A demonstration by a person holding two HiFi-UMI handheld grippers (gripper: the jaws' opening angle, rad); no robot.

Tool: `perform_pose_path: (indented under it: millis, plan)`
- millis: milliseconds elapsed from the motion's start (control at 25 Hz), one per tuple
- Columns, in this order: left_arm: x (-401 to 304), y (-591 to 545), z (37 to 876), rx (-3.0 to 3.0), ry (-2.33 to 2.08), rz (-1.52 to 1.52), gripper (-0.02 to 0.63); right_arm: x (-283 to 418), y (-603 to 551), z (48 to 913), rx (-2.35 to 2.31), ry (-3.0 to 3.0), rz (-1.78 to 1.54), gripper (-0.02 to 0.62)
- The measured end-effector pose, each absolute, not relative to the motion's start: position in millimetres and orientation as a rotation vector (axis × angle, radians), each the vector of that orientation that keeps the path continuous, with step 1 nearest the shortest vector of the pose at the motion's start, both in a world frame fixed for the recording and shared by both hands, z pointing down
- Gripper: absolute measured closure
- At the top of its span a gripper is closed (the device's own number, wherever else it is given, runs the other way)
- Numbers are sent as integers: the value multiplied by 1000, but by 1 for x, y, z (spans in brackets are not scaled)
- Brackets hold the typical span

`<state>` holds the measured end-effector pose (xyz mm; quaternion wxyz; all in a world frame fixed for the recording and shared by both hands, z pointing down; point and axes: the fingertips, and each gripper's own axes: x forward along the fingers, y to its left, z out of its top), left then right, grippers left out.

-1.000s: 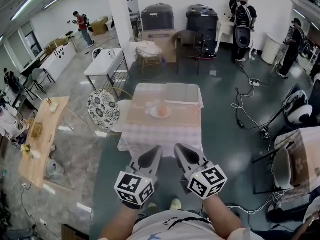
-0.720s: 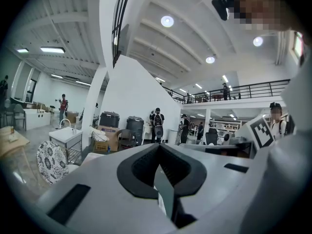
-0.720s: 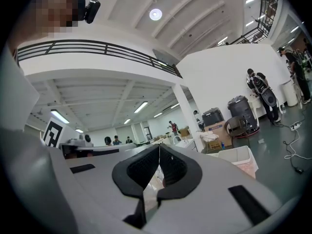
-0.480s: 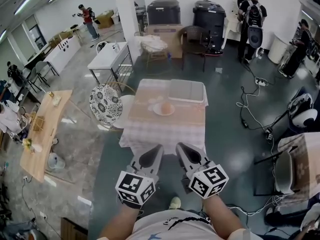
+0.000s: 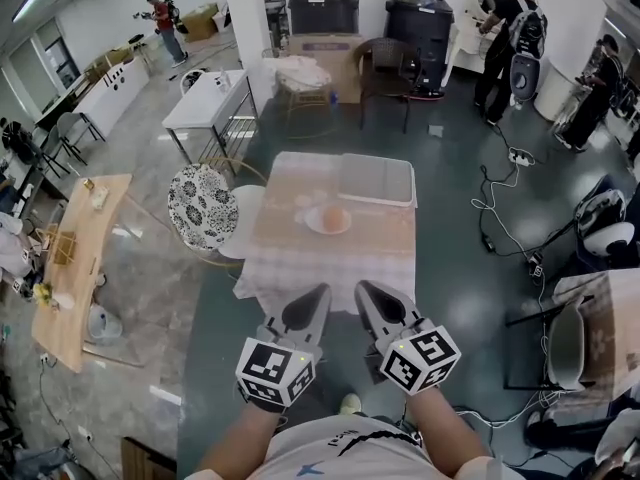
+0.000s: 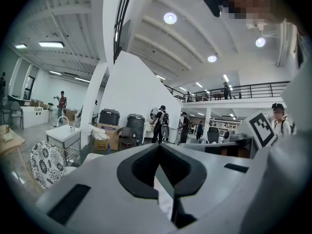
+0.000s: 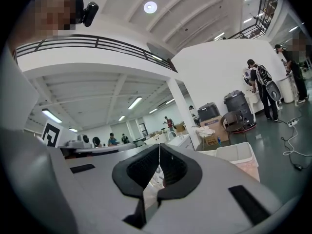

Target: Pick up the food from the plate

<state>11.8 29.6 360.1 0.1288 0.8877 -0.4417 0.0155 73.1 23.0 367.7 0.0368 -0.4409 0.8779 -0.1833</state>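
Plate (image 5: 312,225) with orange food (image 5: 333,217), white tray (image 5: 375,180) nearby

The head view looks steeply down: left gripper (image 5: 318,296) and right gripper (image 5: 366,290) close at 6 o'clock, table (image 5: 330,258) farther at 12. Both gripper views look about level along their jaws, and all three share the black bins (image 5: 323,8).

The left forearm (image 5: 238,440) and right forearm (image 5: 452,436) reach forward side by side. The left gripper (image 5: 321,292) and right gripper (image 5: 362,287) point ahead, roughly level, with their tips leaning slightly toward each other (marker cubes uppermost, hiding the hands). Each gripper's jaws are pressed together tip to tip, with nothing between them.
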Motion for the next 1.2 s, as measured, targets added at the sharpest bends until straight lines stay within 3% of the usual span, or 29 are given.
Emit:
perform_pose_path:
  millis: [560, 1200]
  plan:
    - [-49, -97, 388, 2633, -1165, 94, 600, 10, -96, 393, -1526, 2653, -604, 580]
    - [-55, -166, 437, 2622, -1110, 124, 600, 13, -167, 444, -1658, 2608, -724, 578]
